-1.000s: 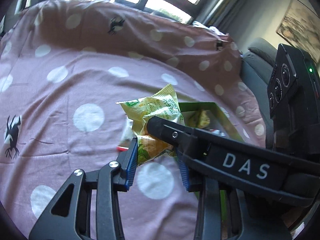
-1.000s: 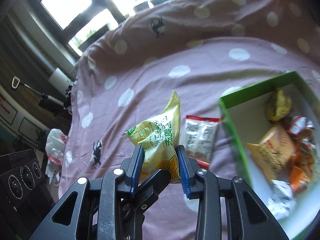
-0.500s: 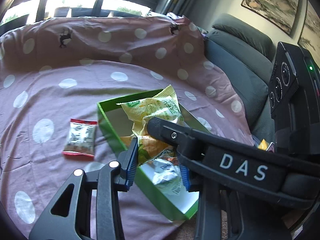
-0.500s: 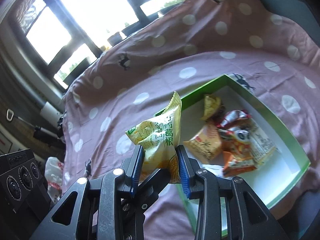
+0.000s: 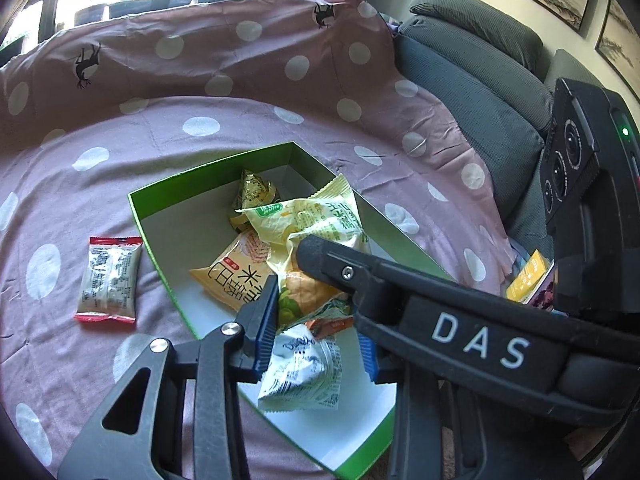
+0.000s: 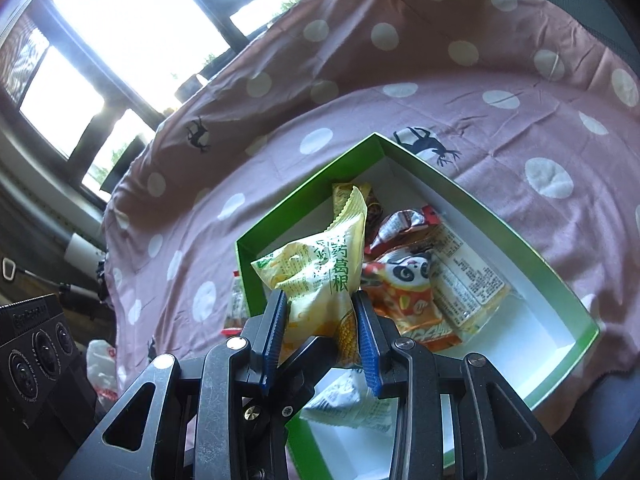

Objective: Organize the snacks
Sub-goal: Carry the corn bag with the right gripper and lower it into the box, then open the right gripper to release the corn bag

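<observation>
over the green box (image 6: 472, 200), both grippers tilt downward — the right gripper (image 6: 320, 320) and the left gripper (image 5: 316, 320) are each clamped on the same yellow snack bag (image 6: 316, 276), held above the box's near half. inside lie an orange packet (image 5: 232, 276), a white packet (image 5: 300, 368) and a panda packet (image 6: 404, 284). beyond the box's left wall a red-edged packet (image 5: 108, 280) lies on the spotted pink cloth (image 5: 200, 128), with bare cloth around it.
</observation>
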Tool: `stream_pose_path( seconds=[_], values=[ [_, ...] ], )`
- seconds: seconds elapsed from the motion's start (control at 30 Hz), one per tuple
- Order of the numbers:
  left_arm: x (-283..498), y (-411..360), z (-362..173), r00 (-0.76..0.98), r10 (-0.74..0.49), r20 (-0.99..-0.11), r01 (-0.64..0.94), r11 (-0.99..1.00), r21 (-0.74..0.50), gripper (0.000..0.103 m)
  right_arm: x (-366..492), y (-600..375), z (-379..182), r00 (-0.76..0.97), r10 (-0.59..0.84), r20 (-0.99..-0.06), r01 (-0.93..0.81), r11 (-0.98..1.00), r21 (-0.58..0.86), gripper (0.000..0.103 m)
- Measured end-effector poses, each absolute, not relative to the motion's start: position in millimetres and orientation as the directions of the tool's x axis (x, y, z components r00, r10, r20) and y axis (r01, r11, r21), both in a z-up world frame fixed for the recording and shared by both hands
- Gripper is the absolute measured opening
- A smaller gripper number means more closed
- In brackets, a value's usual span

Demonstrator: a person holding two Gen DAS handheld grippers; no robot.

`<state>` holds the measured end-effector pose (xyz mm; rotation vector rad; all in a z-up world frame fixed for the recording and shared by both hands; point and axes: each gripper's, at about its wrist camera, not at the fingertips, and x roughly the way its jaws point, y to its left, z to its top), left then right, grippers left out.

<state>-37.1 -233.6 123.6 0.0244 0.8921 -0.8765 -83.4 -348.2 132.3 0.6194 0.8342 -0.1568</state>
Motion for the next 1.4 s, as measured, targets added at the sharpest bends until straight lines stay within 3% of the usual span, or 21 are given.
stream_pose_path(
  seconds=[0.3,0.7,0.93,1.07,1.2,1.4],
  values=[
    [-32.2,-260.8,97.4,0.305,-0.597,-0.742,0.678,0.683,-0.271,0.035,-79.9,-377.1,96.3,0.678,0.149,-0.720,0.385,0.762,0.521,0.038],
    [-31.0,-261.0,95.7,0.300,-0.582,-0.756,0.669,0.693,-0.268,0.038,-83.1,-382.5,91.1,0.698,0.151,-0.700,0.383,0.747,0.544,0.038],
    [-24.9,-224.3,112.1,0.365,-0.592,-0.719,0.644,0.718,-0.264,0.057,-94.9,-395.7,94.3,0.723,0.119,-0.681,0.407,0.723,0.558,0.045],
    [-0.4,-186.0,115.8,0.434,-0.558,-0.707,0.532,0.792,-0.299,0.062,-100.3,-396.8,101.9,0.738,0.060,-0.672,0.422,0.737,0.529,0.056],
    [18.9,-155.9,114.3,0.489,-0.503,-0.712,0.441,0.848,-0.296,0.075,-100.8,-391.9,109.0,0.743,0.018,-0.669,0.422,0.763,0.489,0.062],
    [35.9,-137.1,96.8,0.537,-0.368,-0.759,0.364,0.913,-0.185,0.077,-97.5,-383.0,112.9,0.739,0.021,-0.674,0.404,0.787,0.467,0.069]
  ],
)
